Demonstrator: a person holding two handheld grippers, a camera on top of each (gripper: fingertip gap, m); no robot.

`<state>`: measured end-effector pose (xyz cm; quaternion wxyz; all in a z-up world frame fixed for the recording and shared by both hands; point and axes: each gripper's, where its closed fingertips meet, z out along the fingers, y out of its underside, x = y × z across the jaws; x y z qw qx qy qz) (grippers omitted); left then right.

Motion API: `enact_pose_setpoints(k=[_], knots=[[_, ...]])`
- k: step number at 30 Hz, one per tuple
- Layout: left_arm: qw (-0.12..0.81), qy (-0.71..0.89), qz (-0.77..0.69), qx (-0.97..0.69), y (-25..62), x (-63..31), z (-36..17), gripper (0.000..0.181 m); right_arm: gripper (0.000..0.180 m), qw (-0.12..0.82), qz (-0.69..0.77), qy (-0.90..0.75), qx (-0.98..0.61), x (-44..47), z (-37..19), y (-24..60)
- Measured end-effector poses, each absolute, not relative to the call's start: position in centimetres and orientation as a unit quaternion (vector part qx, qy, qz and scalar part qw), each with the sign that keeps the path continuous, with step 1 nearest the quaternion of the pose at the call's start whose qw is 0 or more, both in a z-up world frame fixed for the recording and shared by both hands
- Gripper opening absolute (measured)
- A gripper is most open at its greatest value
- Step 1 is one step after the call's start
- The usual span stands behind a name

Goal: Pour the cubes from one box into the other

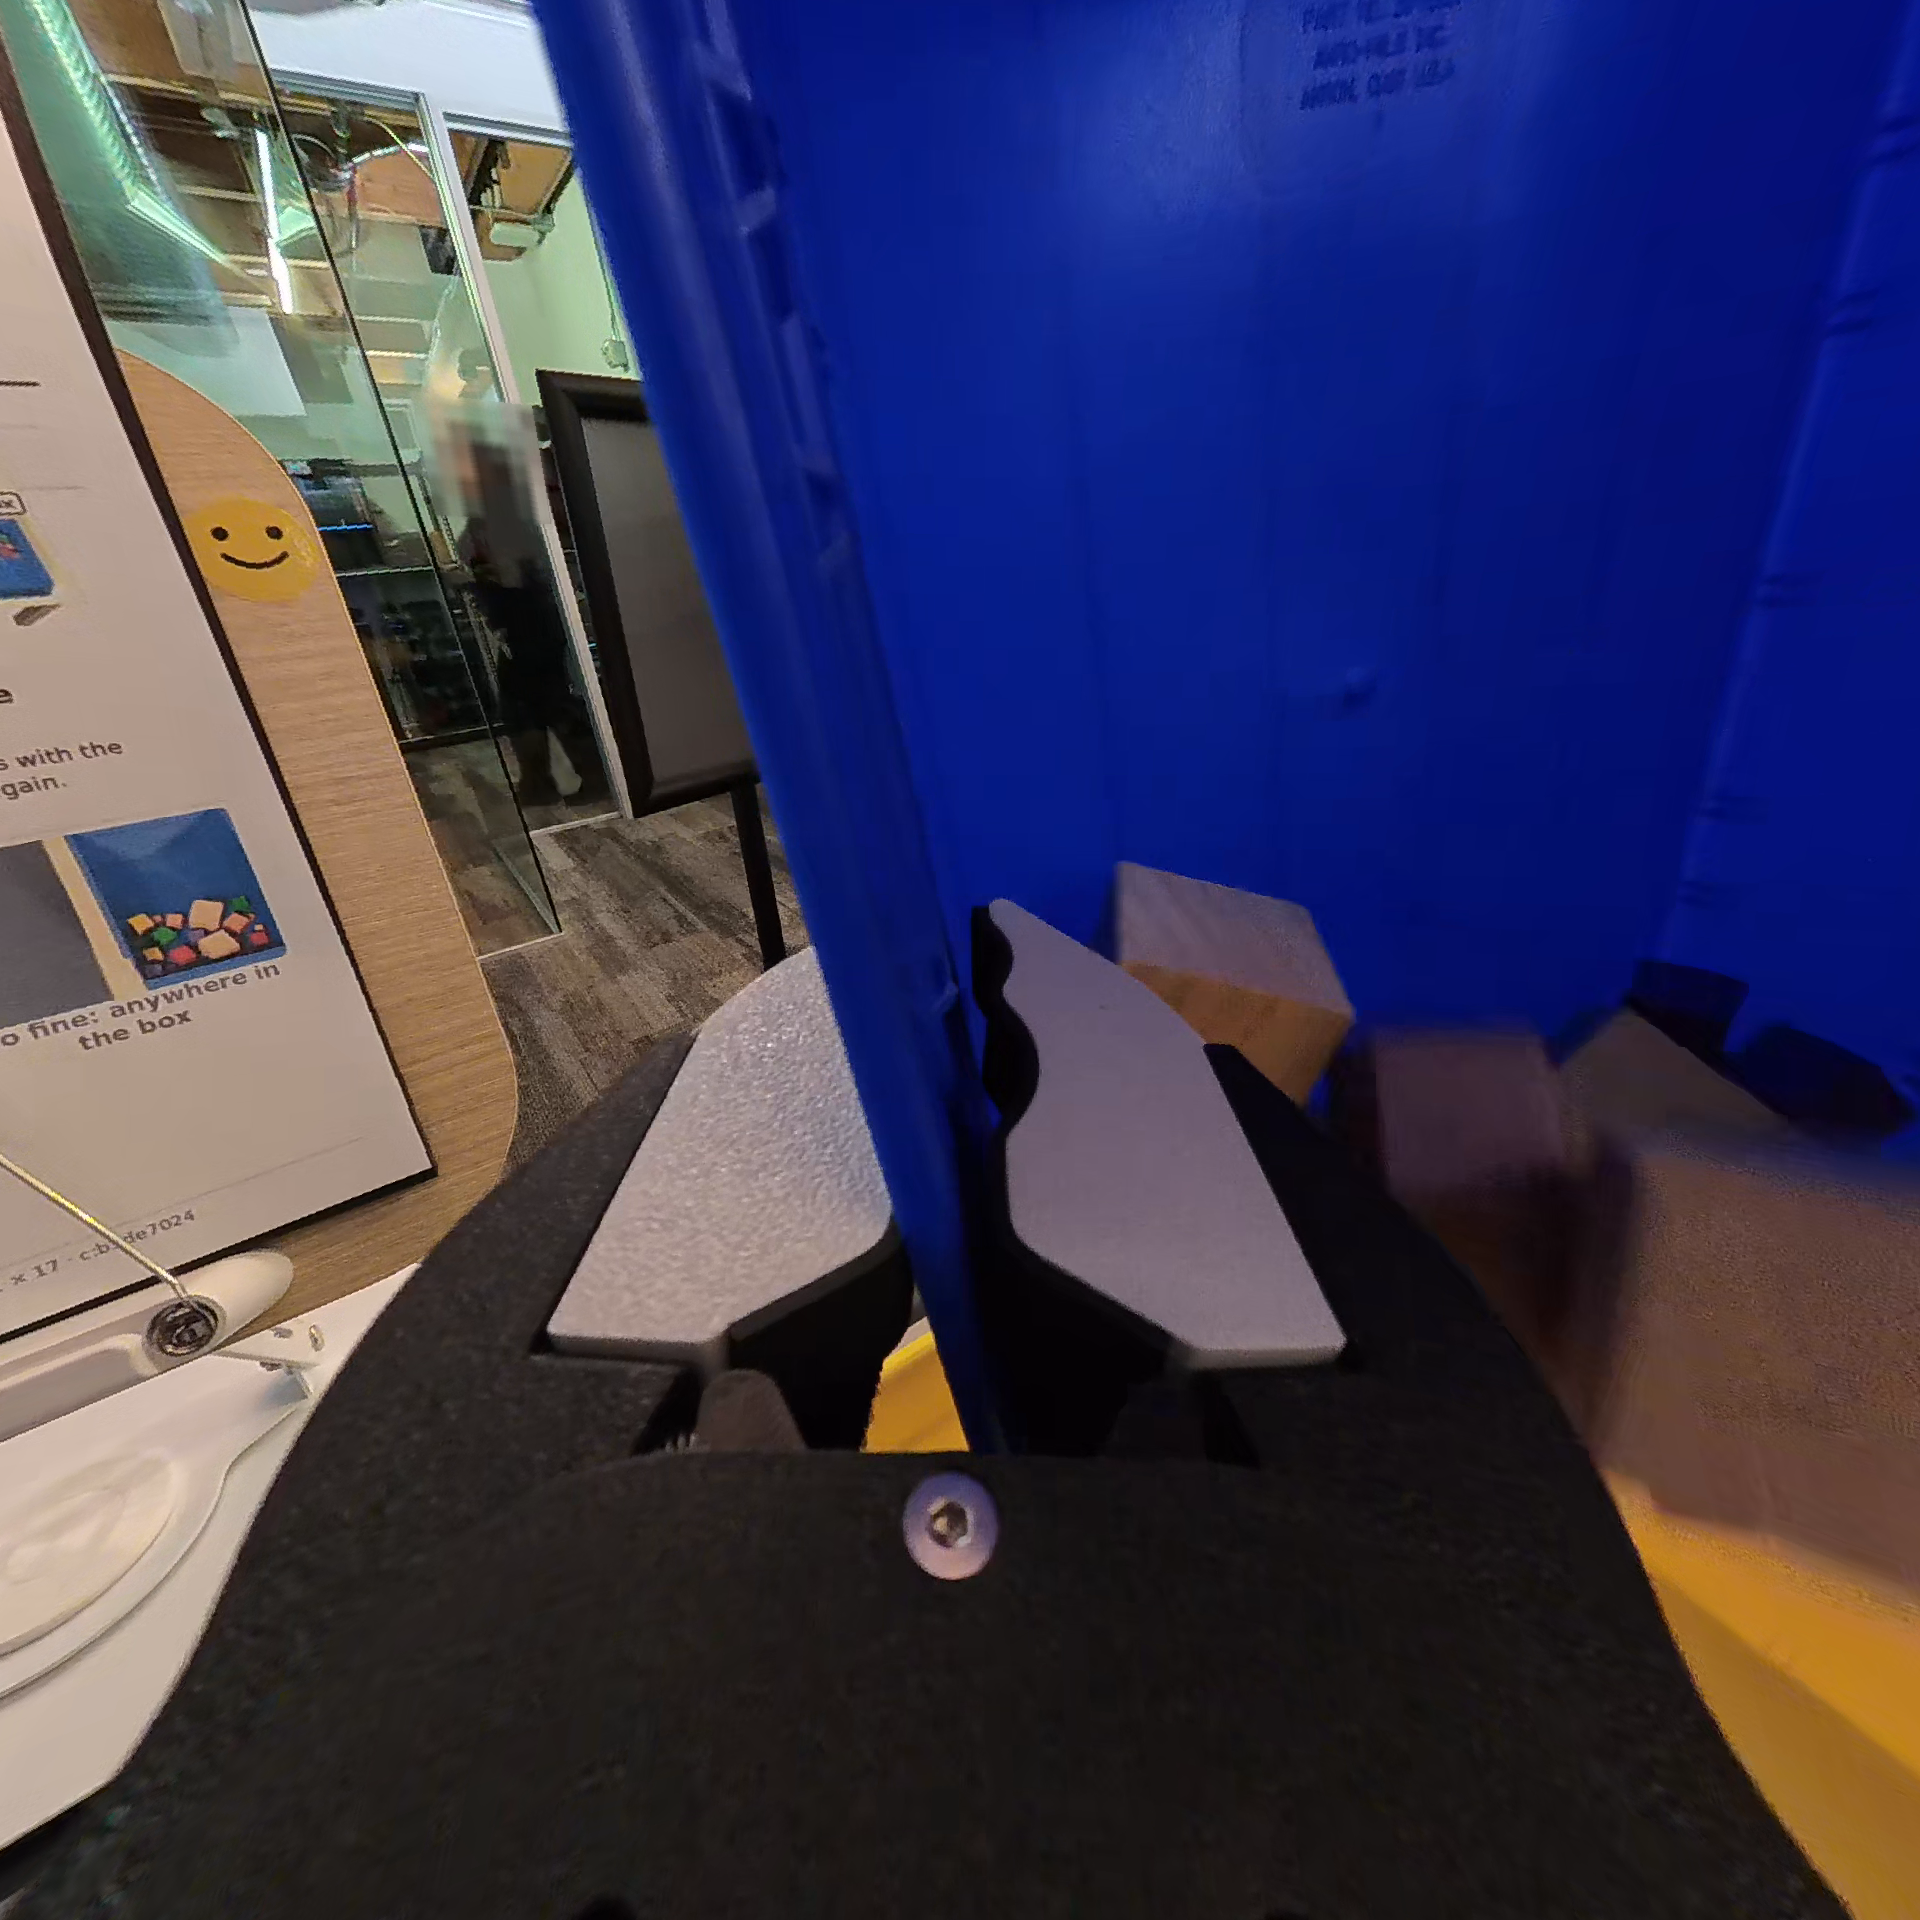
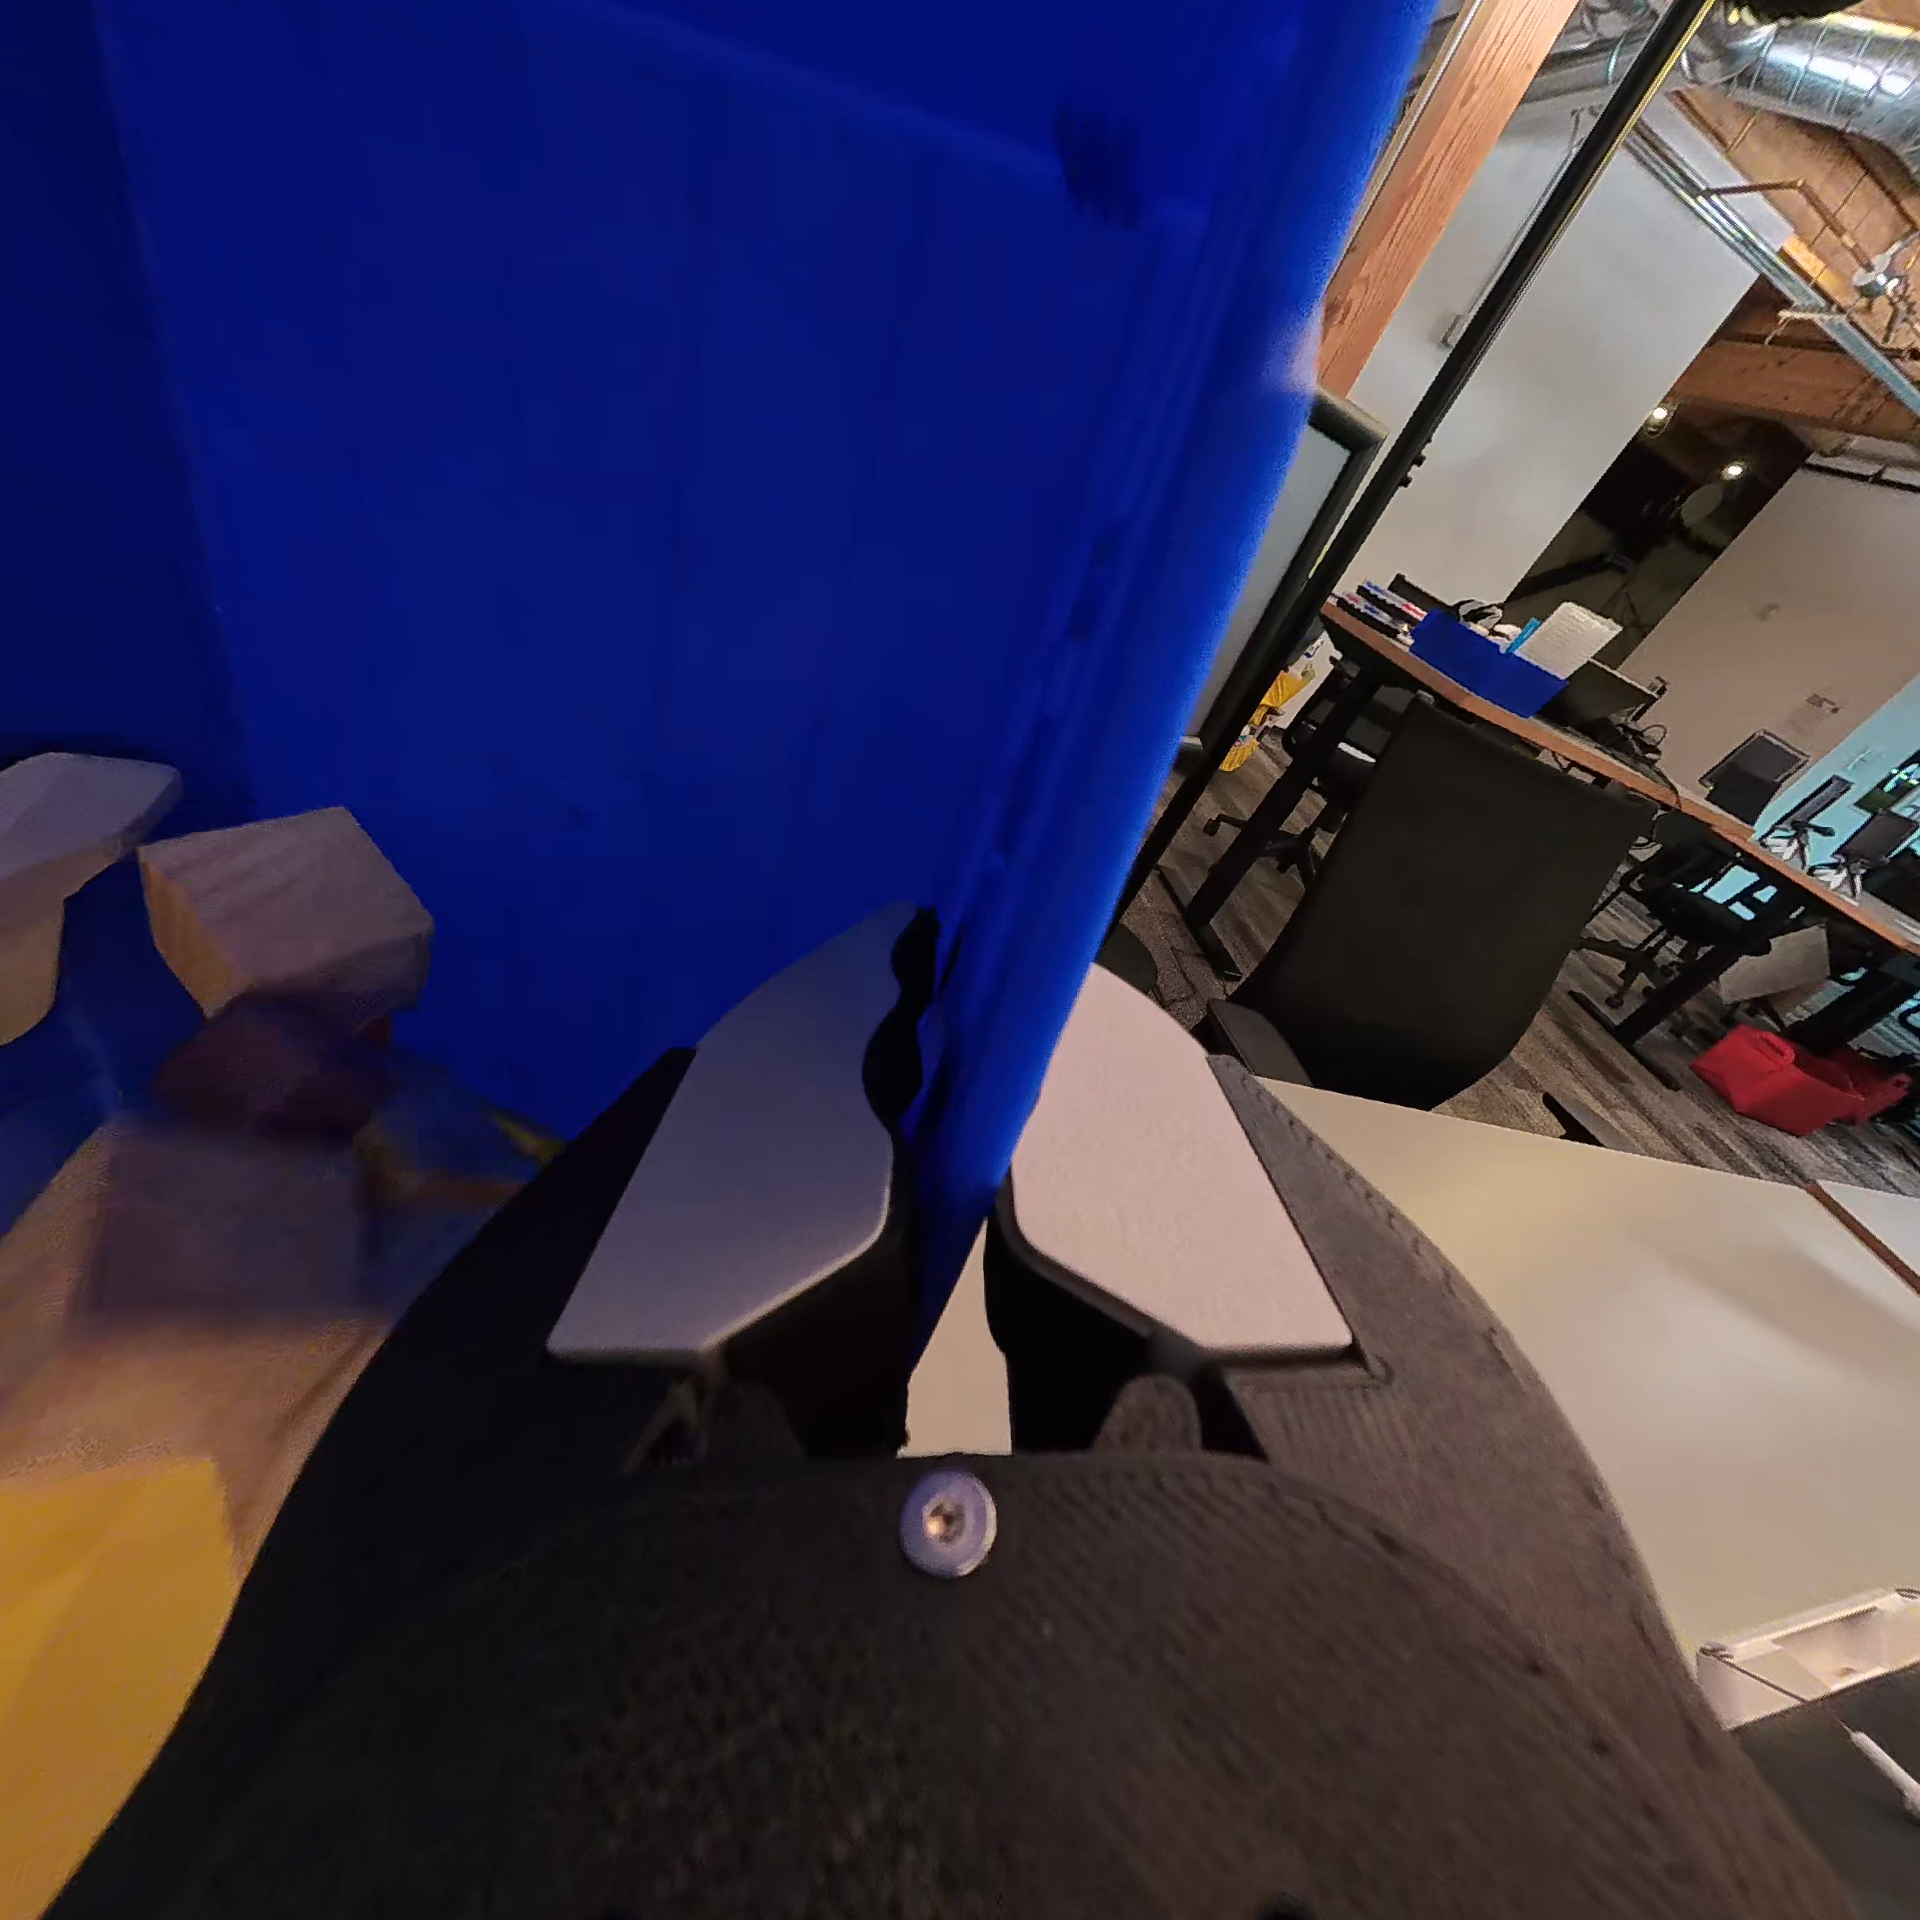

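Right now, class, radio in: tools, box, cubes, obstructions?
Left tool and right tool shut on blue box walls. Box tipped up, wooden cubes tumbling out. Nothing blocking.

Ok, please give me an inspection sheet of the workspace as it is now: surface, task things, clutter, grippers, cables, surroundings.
Surface: pale table.
Job's things: blue box tipped up; wooden cube and blurred cubes at its lower end; yellow box underneath.
Clutter: instruction sheet, white stand.
Grippers: left gripper and right gripper each clamp a box wall.
Cables: thin wire.
Surroundings: office desk, chair, glass partition.
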<state>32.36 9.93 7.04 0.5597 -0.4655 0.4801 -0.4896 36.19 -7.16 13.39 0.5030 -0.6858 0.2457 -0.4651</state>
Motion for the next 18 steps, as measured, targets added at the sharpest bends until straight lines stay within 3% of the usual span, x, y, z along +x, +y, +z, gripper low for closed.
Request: enact_pose_setpoints(k=[18], knots=[[0.591, 0.457, -0.506, -0.431, 9.7, 30.6, 8.0, 0.007, 0.009, 0.528, -0.495, 0.218, -0.655, 33.8, 13.8, -7.6]])
